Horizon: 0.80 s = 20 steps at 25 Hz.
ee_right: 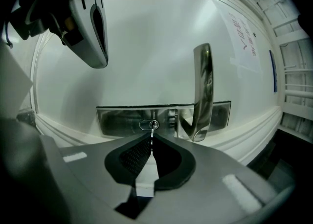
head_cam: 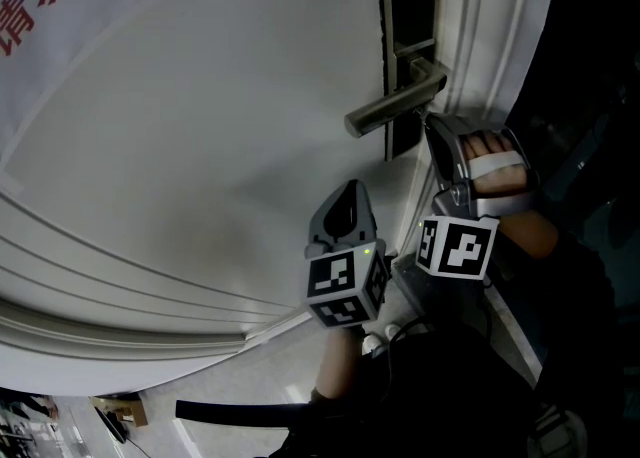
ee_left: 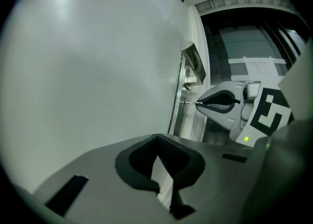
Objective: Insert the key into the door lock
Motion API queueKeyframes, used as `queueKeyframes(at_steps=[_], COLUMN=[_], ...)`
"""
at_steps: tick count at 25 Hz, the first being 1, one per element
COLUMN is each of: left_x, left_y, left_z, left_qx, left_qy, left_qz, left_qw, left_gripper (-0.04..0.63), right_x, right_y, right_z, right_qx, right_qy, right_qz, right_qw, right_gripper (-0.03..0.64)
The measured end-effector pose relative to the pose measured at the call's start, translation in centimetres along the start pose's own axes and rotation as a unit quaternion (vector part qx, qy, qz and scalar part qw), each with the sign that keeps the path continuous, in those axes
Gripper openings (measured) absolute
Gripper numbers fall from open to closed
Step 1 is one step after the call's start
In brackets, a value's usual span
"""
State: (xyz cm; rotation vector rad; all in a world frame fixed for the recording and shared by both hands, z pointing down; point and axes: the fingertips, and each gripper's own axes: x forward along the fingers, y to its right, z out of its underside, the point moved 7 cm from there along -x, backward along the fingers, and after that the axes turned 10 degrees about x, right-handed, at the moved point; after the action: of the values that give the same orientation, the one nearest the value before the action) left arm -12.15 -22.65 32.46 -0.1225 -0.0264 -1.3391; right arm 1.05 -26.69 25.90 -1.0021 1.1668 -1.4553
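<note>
Head view: your right gripper point(head_cam: 432, 126) sits at the lock point(head_cam: 405, 6), just under the handle point(head_cam: 395, 106), upper right. Your left gripper point(head_cam: 350, 191) hangs mid-frame.

Left gripper view: its jaws are closed on nothing.

Right gripper view: the jaws pinch the key point(ee_right: 151, 134), its tip at the keyhole point(ee_right: 149, 124), frame centre.

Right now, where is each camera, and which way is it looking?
Head view: on the person's head, looking steeply down at the door, lock and handle; the left hand-held gripper, right hand-held gripper and a hand show.
Left gripper view: on the left hand-held gripper, looking along the door; its shut jaws show.
Right gripper view: on the right hand-held gripper, facing the lock; its jaws pinch the key.
Shared: each gripper view shows the other hand-held gripper; all three show the lock.
</note>
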Motion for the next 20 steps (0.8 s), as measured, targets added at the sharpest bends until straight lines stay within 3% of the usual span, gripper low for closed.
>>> queueKeyframes(at_steps=[20], left_x=[-0.17], left_y=[-0.36], left_z=[0.04], left_qx=[0.002], left_qy=[-0.006], left_qz=[0.003], left_qw=[1.0000], left_gripper=[0.000], right_x=[0.17], right_y=[-0.02], right_z=[-0.13], right_qx=[-0.003], right_qy=[-0.003], right_qz=[-0.002], right_qw=[1.000], right_gripper=[0.012])
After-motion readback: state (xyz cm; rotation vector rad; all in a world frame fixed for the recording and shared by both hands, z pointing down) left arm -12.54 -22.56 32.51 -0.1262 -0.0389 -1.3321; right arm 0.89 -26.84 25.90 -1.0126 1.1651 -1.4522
